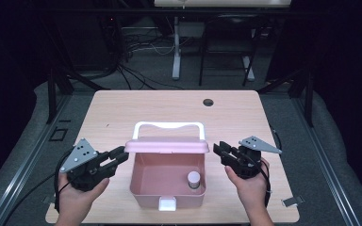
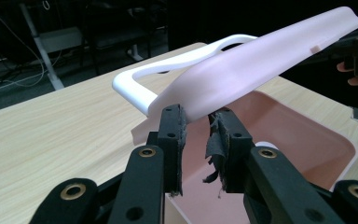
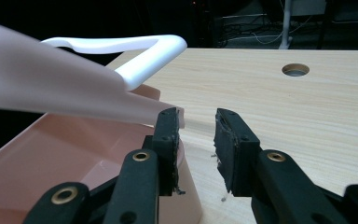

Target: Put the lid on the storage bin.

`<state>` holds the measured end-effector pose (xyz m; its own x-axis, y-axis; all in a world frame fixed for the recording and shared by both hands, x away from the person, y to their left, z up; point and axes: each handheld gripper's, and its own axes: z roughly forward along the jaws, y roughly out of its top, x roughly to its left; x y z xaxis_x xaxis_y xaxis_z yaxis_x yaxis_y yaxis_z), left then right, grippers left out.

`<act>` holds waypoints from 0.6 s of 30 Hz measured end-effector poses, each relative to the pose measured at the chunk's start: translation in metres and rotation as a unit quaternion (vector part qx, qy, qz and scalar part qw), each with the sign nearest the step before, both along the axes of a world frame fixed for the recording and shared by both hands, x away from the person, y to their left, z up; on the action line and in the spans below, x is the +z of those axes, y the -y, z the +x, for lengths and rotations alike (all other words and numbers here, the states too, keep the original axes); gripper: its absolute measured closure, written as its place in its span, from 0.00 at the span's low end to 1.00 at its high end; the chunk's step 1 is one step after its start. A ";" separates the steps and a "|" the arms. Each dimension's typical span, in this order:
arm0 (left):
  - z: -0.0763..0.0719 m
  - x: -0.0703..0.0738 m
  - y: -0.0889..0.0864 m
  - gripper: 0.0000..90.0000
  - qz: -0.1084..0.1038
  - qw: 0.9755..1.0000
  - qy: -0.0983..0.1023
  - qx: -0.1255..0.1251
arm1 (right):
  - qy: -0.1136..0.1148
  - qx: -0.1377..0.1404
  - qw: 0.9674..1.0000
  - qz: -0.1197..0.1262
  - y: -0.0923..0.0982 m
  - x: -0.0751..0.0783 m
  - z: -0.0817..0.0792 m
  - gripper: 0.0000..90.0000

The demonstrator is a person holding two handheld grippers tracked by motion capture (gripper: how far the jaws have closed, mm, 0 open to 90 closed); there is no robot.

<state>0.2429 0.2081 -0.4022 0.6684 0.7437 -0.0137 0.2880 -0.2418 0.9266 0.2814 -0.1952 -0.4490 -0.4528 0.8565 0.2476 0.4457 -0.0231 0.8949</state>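
The pink box sat at the bench's near edge, its lid raised. Both the left gripper and right gripper stood spread at the lid's ends, pinching nothing. The lid looked light, stiff and slick, best held by those end edges.

You're working on a table of pale wood-grain laminate, matt and smooth. The pink box and its lid look like smooth plastic with a soft sheen, and the white handle is glossier plastic. Your left gripper has matt black jaws with brass-coloured rivets, and its rubbery pads are frayed and rough.
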 end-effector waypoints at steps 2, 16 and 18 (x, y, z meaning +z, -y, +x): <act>-0.002 -0.002 0.000 0.83 0.000 1.000 0.001 -0.001 | 0.000 0.000 1.000 0.001 0.000 0.000 0.000 0.78; -0.015 -0.016 -0.003 0.83 -0.003 1.000 0.000 -0.005 | -0.002 0.001 1.000 0.000 -0.002 -0.002 0.000 0.77; -0.017 -0.018 -0.002 0.83 -0.002 1.000 0.004 -0.004 | -0.002 0.001 1.000 0.000 -0.002 -0.003 0.000 0.77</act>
<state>0.2255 0.2104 -0.4197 0.6745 0.7382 -0.0111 0.2789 -0.2409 0.9296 0.2815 -0.1936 -0.4517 -0.4528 0.8559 0.2499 0.4489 -0.0233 0.8933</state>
